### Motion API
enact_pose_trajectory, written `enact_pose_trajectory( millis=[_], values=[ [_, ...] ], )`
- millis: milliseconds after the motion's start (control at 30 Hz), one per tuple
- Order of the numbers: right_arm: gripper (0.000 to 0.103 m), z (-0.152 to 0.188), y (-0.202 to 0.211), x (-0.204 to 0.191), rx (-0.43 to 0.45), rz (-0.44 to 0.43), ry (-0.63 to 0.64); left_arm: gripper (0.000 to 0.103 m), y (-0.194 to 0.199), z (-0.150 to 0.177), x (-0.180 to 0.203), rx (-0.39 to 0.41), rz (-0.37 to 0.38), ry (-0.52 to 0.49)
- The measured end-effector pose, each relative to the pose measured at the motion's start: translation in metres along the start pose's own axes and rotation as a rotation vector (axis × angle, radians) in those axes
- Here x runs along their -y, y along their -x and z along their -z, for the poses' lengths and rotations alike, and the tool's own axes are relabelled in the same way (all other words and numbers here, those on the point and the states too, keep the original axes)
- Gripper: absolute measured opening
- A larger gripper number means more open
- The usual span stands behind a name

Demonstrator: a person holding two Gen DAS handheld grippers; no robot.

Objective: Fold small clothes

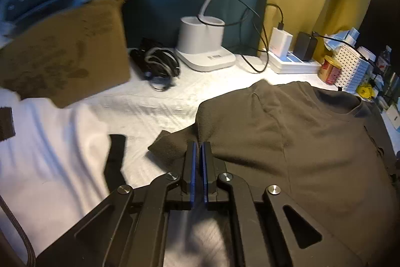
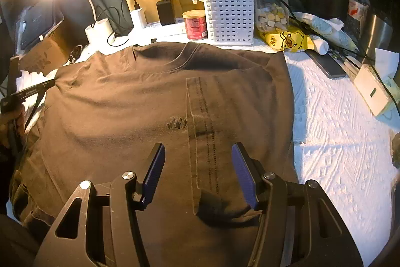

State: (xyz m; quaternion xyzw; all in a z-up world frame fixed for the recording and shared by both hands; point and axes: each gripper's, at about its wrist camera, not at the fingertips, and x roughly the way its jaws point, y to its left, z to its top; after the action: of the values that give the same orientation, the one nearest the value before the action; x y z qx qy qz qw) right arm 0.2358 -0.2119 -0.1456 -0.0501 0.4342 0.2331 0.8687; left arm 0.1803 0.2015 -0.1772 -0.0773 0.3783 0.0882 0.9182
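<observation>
A dark brown T-shirt (image 1: 300,142) lies flat, front up, on the white textured cover (image 2: 337,142), its collar toward the far clutter. In the left wrist view my left gripper (image 1: 199,145) is shut on the fabric where the short sleeve (image 1: 170,149) meets the body. The right wrist view shows that gripper (image 2: 51,83) at the left shoulder of the T-shirt (image 2: 125,104). My right gripper (image 2: 198,149) hangs open above the shirt's lower front. The other sleeve (image 2: 202,129) lies folded over the front, running between its fingers, untouched.
A cardboard box (image 1: 70,51), coiled cables (image 1: 157,64), a white lamp base (image 1: 202,41) and a power strip (image 1: 292,61) line the far edge. A white garment (image 1: 50,154) lies left. A white basket (image 2: 228,16), red can (image 2: 195,25), jar (image 2: 271,9) and phone (image 2: 327,64) stand behind and right.
</observation>
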Motion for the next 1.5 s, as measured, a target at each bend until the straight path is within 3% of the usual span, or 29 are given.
enact_pose_trajectory(
  millis=[333,567,733,867,933,1000,1033,1100,1167,1367,1500],
  values=[
    [0.059,0.009,0.008,0.014,0.029,-0.024,-0.028,0.003,0.019,-0.005,0.04,0.035,0.005,-0.059],
    [0.059,0.017,0.017,0.032,0.05,-0.02,-0.069,0.003,0.018,-0.014,0.087,0.032,0.065,-0.151],
    [0.059,0.022,0.02,0.04,0.058,-0.022,-0.093,0.004,-0.006,-0.007,0.132,-0.047,0.119,-0.233],
    [0.059,0.025,0.024,0.044,0.064,-0.02,-0.106,0.005,-0.028,0.004,0.155,-0.137,0.144,-0.236],
    [0.059,0.027,0.027,0.046,0.07,-0.018,-0.114,0.017,-0.029,0.009,0.164,-0.166,0.184,-0.248],
    [0.059,0.027,0.028,0.049,0.067,-0.012,-0.129,0.065,-0.02,0.014,0.173,-0.168,0.238,-0.273],
    [0.059,0.027,0.028,0.05,0.066,-0.011,-0.134,0.071,-0.011,0.016,0.174,-0.163,0.276,-0.272],
    [0.059,0.027,0.028,0.051,0.062,-0.006,-0.141,0.073,0.005,0.018,0.172,-0.161,0.348,-0.259],
    [0.059,0.026,0.029,0.05,0.066,-0.008,-0.14,0.073,0.019,0.018,0.161,-0.152,0.353,-0.237],
    [0.059,0.023,0.029,0.041,0.064,-0.018,-0.113,0.073,0.042,0.02,0.092,-0.106,0.196,-0.118],
    [0.059,0.022,0.027,0.031,0.059,-0.033,-0.096,0.073,0.031,0.03,0.065,-0.141,0.163,-0.059]
  ],
)
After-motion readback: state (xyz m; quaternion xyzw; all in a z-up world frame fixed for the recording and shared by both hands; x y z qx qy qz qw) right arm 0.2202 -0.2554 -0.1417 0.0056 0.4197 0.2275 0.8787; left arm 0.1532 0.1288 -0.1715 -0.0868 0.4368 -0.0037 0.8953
